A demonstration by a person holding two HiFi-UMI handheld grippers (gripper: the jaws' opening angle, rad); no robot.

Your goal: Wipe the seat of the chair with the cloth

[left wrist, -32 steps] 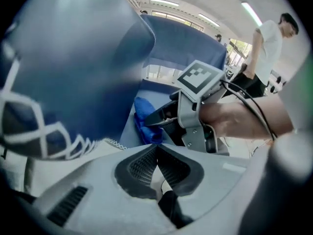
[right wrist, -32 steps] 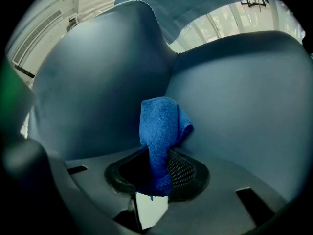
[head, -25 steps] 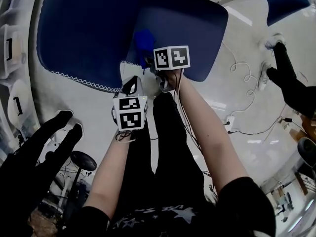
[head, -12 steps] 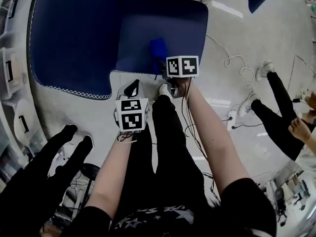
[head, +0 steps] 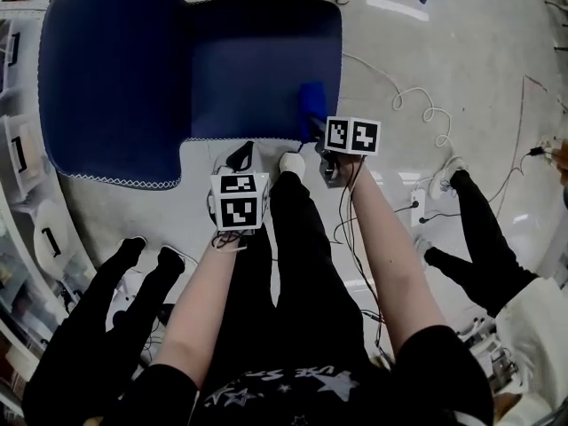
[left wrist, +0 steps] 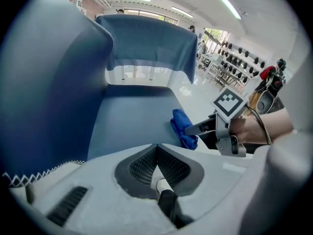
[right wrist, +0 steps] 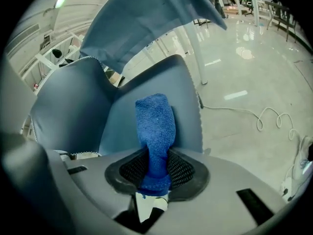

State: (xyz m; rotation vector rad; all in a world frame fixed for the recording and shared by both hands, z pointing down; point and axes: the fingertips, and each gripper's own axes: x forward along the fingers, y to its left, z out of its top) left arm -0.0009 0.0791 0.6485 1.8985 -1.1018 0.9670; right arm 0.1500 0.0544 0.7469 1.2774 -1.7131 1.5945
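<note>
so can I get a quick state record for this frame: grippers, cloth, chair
right gripper: shut on the blue cloth
left gripper: shut, empty, just short of the near edge of the chair seat
cloth position: on the seat, by the corner nearest the right gripper
backrest: blue, white-stitched hem
other: white cable on the ground right of the chair

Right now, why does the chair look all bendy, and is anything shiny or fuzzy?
Head view: the wide lens bows the chair; lamp glare streaks the floor. Left gripper view: dark rounded corners, the left tongs look soft. Right gripper view: the cloth is sharp, the floor shines.
</note>
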